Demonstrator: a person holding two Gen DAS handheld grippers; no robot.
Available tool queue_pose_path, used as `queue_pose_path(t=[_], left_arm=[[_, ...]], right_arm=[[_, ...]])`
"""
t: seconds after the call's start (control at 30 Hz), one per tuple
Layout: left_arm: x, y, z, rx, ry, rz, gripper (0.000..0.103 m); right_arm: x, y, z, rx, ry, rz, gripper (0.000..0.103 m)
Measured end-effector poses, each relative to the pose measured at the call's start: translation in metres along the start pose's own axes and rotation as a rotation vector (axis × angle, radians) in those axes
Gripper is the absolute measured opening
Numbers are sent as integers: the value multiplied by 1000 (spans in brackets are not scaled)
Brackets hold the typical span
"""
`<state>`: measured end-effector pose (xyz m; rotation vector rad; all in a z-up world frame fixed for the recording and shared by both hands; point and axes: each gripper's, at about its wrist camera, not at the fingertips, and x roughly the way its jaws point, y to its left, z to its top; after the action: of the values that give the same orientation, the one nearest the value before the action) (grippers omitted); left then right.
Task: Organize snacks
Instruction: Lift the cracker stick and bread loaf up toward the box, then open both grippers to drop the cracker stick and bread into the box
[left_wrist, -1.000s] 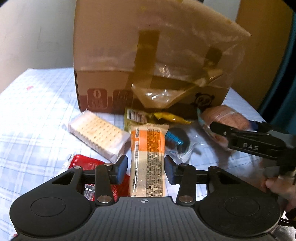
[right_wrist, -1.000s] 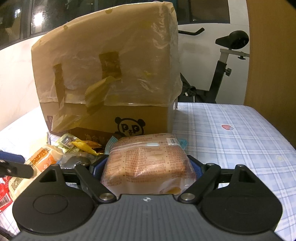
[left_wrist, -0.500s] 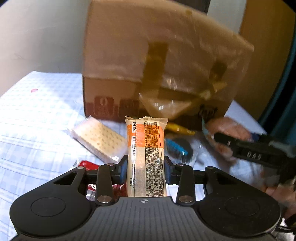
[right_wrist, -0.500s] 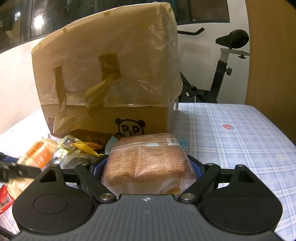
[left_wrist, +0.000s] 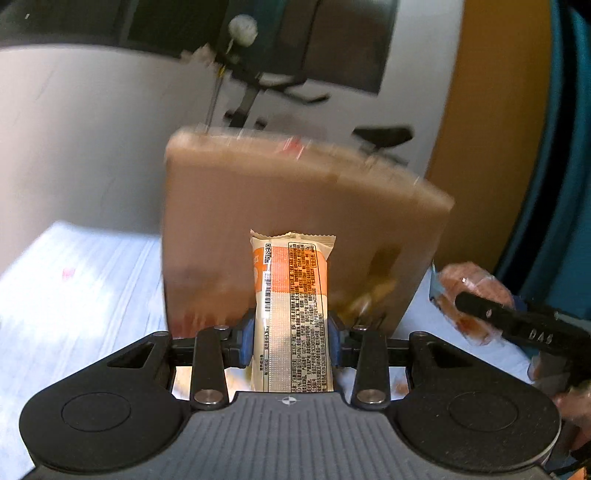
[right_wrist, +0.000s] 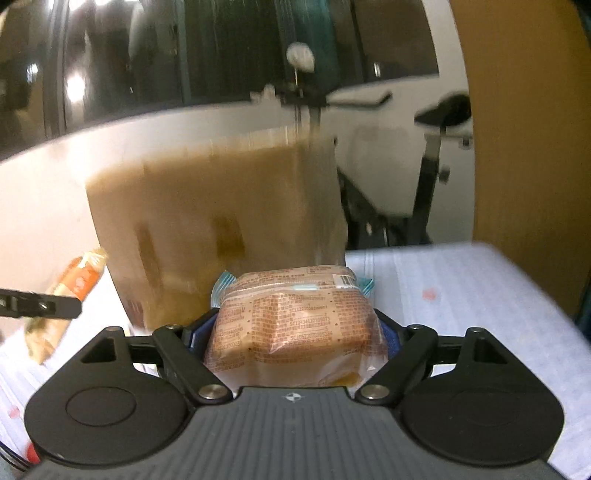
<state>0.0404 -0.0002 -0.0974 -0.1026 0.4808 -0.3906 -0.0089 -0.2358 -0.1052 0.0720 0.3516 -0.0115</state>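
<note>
My left gripper (left_wrist: 291, 339) is shut on a long orange-and-white snack bar (left_wrist: 291, 295), which stands upright in front of the tall cardboard box (left_wrist: 258, 206). The right gripper (right_wrist: 295, 332) is shut on a clear packet of brown bread (right_wrist: 291, 321), its jaws closing a little tighter on it. This packet is level with the lower part of the box (right_wrist: 207, 221). In the left wrist view the bread packet (left_wrist: 469, 288) and a black finger of the right gripper show at the right edge. In the right wrist view the orange bar (right_wrist: 79, 280) shows at the left.
The box stands on a table with a pale blue checked cloth (right_wrist: 461, 295). An exercise bike (right_wrist: 432, 166) stands behind the table, a wooden panel (right_wrist: 524, 147) to the right. A person's hand (left_wrist: 572, 402) shows low at the right of the left wrist view.
The left jaws shut on the orange bar and lifted it off the table. Both grippers rose with their snacks, and the loose snacks on the cloth dropped out of view.
</note>
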Motion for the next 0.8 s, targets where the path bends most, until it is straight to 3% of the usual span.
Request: queue_pose_path(t=[0.23,0.4,0.6,0.8], left_arm=[[3,-11,57,35,-93,-70,40],[33,-19,98,48,-126,-64,40],[80,-1,138,57,-98,23,40],[100,19,164,89,-60,109,40]], right_arm=[[-26,9,76,-25,-198,54,84],[-4,21,122,-69,-241,106,84],[65,36,156,-61,-147,114,84],[122,41,164,-21,-38,84,84]])
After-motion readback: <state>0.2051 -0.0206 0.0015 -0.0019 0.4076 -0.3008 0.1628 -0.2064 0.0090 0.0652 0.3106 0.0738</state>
